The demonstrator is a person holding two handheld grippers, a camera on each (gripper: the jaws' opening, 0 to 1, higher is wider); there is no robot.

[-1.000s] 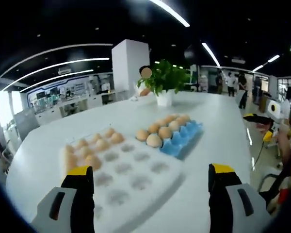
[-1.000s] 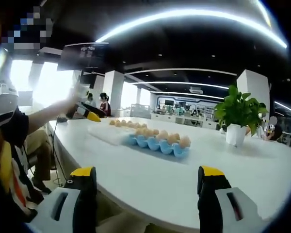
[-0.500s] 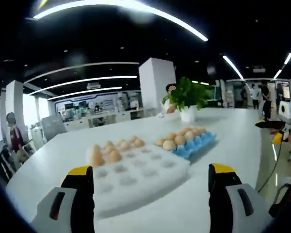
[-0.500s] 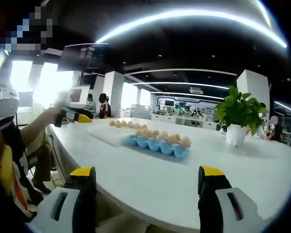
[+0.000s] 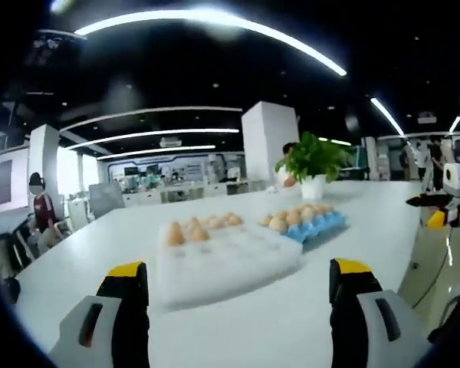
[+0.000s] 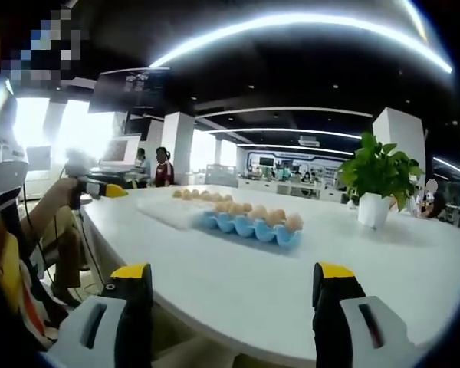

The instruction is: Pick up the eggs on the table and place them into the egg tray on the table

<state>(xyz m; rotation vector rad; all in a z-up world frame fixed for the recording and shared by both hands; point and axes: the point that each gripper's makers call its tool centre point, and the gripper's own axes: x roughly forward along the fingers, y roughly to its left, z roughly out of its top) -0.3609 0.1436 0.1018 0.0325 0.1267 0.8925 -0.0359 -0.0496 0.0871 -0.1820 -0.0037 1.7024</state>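
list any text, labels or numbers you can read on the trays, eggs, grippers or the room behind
None can be read.
White tray, blue tray and eggs: no print visible.
Left gripper and right gripper: yellow tips, no lettering visible.
Back-wall displays and hanging screen: too blurred and small to tell.
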